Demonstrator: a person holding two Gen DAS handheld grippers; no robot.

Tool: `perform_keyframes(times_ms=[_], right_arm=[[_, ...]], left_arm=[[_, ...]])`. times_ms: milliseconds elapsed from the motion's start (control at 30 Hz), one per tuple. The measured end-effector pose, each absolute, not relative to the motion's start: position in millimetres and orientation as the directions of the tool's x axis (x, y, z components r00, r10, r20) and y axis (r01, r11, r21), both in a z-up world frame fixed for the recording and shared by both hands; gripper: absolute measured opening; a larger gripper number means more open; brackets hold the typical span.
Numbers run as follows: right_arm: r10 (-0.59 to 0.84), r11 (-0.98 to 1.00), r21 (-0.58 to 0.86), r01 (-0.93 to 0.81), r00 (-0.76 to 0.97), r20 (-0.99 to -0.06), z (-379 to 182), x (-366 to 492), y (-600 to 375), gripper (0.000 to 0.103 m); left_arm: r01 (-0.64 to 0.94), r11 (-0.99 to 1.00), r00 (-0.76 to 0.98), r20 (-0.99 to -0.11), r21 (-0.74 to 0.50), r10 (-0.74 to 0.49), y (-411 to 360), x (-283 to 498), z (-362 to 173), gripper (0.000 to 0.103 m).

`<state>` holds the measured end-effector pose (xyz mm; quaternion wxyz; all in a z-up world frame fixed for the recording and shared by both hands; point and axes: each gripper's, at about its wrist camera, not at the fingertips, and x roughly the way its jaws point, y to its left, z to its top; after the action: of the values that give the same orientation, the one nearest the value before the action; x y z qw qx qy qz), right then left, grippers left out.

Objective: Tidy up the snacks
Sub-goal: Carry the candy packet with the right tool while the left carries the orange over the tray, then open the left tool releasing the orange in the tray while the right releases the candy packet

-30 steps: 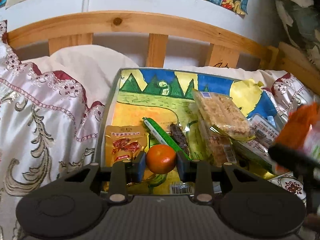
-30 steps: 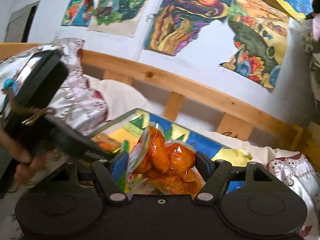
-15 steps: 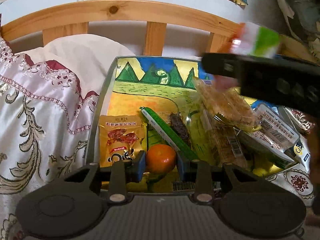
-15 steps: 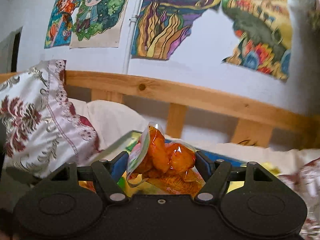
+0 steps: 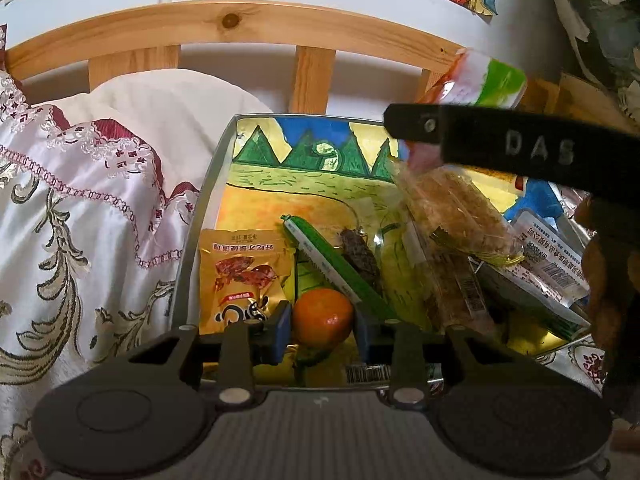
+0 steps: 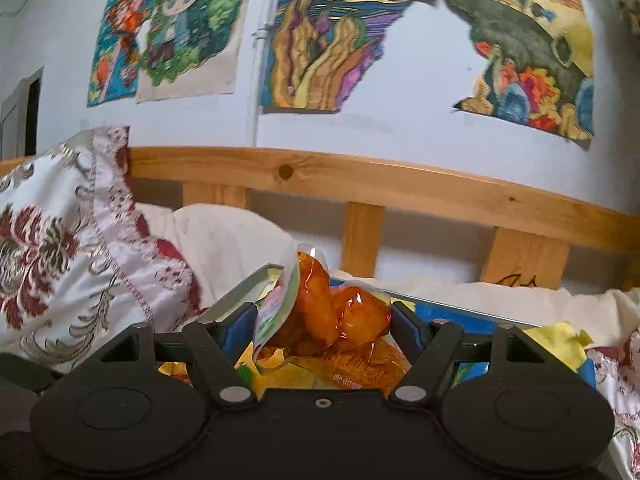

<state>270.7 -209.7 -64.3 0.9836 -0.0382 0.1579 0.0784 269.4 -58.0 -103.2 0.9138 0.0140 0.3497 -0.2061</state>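
**Snacks gathered on a painted tray on the bed**

Snacks were seen spread over a painted tray in the left wrist view, the tray resting on bedding before a wooden headboard. A small orange was clamped between the blue pads of the left gripper at the tray's near edge. Just left of it a gold pouch was laid flat; a green stick pack and a dark bar were laid slantwise beyond the orange. Clear-wrapped cereal bars were piled on the right half, with white labelled packets further right. The right gripper's black finger was stretched across the upper right, with a snack bag showing above it.

In the right wrist view, the right gripper was closed on that snack bag, a clear bag of glossy orange pieces, held above the tray's far left corner. An embroidered pillow was propped at the left, and coloured drawings were hung on the wall.
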Motion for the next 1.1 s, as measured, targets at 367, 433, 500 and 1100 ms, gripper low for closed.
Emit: perform_keyframes(times_ms=[367, 433, 500, 1100], right_arm=[[0.161, 0.978, -0.073, -0.196, 0.928, -0.336, -72, 275, -202, 0.074], [0.166, 0.976, -0.078, -0.205, 0.923, -0.347, -73, 277, -200, 0.075], [0.162, 0.976, -0.083, -0.203, 0.921, -0.353, -75, 279, -199, 0.075], [0.208, 0.973, -0.021, -0.231, 0.91, -0.358, -73, 280, -198, 0.089]], left_arm=[[0.375, 0.919, 0.675, -0.645, -0.117, -0.358, -57, 269, -103, 0.037], [0.375, 0.919, 0.676, -0.644, -0.118, -0.359, -57, 268, -103, 0.037], [0.374, 0.919, 0.676, -0.642, -0.122, -0.36, -56, 268, -104, 0.037], [0.368, 0.92, 0.675, -0.641, -0.136, -0.365, -56, 264, -103, 0.051]])
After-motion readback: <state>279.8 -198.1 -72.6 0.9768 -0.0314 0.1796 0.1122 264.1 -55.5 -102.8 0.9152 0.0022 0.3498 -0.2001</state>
